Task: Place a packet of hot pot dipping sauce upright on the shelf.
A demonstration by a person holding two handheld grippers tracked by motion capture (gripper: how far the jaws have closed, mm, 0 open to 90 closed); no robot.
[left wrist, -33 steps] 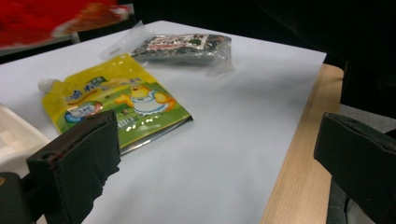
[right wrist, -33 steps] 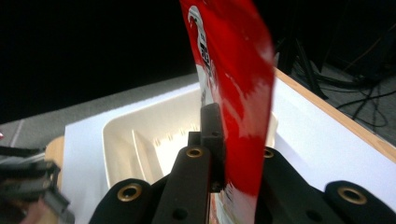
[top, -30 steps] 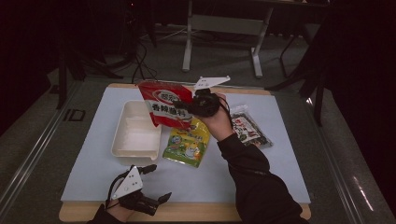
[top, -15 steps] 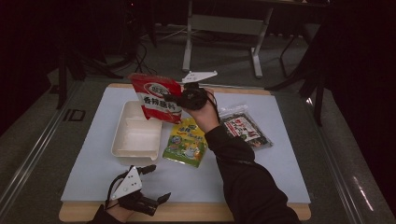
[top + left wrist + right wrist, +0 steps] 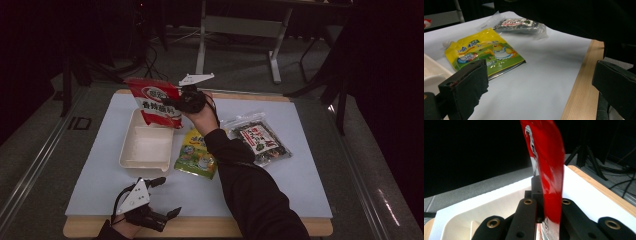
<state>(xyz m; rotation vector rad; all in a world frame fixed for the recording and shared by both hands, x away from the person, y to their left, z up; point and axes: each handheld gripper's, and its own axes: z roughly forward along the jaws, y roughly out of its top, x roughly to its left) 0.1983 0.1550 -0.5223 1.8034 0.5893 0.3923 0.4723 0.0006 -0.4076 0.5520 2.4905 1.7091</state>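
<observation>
Right gripper (image 5: 176, 106) clamped tight on a red snack bag (image 5: 156, 102), seen edge-on between the jaws in the right gripper view (image 5: 547, 170) and held upright in the air just above the far end of the white tray (image 5: 146, 146). Left gripper (image 5: 162, 197) low at the near table edge (resting on the white mat (image 5: 280, 185)), jaws spread wide with nothing between them. Ahead of those open jaws: a yellow-green pouch (image 5: 484, 53), with a clear packet of dark seaweed (image 5: 520, 25) beyond it.
</observation>
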